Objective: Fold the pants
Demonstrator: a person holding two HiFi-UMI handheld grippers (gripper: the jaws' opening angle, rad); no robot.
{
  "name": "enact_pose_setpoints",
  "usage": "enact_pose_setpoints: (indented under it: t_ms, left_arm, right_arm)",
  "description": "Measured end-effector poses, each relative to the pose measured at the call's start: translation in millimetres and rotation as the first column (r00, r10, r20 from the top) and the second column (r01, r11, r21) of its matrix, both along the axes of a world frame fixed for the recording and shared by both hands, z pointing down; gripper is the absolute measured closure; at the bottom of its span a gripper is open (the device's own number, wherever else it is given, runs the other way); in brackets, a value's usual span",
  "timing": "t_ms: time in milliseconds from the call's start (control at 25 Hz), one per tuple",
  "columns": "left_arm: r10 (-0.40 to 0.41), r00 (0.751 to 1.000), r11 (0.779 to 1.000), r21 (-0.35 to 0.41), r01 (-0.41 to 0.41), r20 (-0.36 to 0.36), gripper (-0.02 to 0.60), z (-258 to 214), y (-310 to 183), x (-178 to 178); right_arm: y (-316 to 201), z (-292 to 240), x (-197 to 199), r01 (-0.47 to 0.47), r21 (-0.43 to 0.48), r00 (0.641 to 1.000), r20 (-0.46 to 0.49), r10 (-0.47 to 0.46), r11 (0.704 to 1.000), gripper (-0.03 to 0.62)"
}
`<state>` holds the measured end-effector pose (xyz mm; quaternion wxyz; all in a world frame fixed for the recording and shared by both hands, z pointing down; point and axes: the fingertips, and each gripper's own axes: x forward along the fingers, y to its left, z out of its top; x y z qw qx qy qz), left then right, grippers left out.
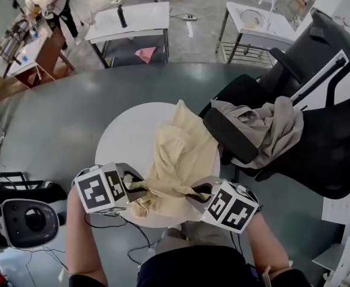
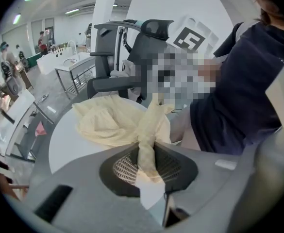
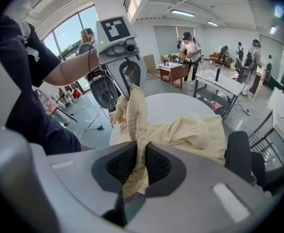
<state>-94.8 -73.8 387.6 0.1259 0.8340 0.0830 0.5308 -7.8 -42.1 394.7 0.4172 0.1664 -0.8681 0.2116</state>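
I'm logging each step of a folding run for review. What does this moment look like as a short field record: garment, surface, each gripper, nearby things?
garment: cream pants, bunched, not folded flat
surface: round white table; the pants cover its right side
left gripper: fingers shut on a gathered edge of the pants
right gripper: fingers shut on the same near edge
between grippers: cloth pulled into a twisted band
nearby: black office chair at the right, with a beige garment draped on it

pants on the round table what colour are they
The pants are pale yellow, clearest in the head view.
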Motion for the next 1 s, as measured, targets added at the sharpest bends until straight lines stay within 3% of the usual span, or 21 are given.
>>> enact_pose_setpoints:
  t_ms: [360,560,680,800,920,1000]
  left_arm:
    - [-0.01,1.0,0.998,0.065,0.009,0.018,0.503,40.2,-58.4,36.2]
    - [-0.074,0.997,0.991,0.107,0.075,-0.014,0.481,54.2,-81.6,44.5]
    - [-0.138,0.989,0.974,0.172,0.145,-0.052,0.438,54.2,-102.1,50.9]
    - [-0.198,0.975,0.938,0.269,0.218,-0.098,0.414,46.7,-125.4,50.6]
    - [-0.246,0.961,0.902,0.335,0.274,-0.124,0.453,35.5,-141.8,43.6]
    - [-0.258,0.956,0.906,0.309,0.29,-0.141,0.488,30.1,-138.8,45.5]
  right_arm:
    - [-55.6,38.5,33.3,-0.028,-0.041,1.0,0.007,0.028,0.999,0.556]
    - [-70.4,53.2,40.6,-0.052,-0.055,0.998,0.028,0.054,0.997,0.554]
    - [-79.2,62.4,47.7,-0.091,-0.063,0.995,0.039,0.093,0.994,0.554]
    - [-85.2,74.5,55.2,-0.136,-0.058,0.991,0.009,0.137,0.989,0.549]
    - [-96.7,85.1,66.4,-0.181,0.033,0.98,-0.076,0.183,0.983,0.534]
    - [-104.4,87.7,72.0,-0.219,0.093,0.97,-0.09,0.227,0.971,0.489]
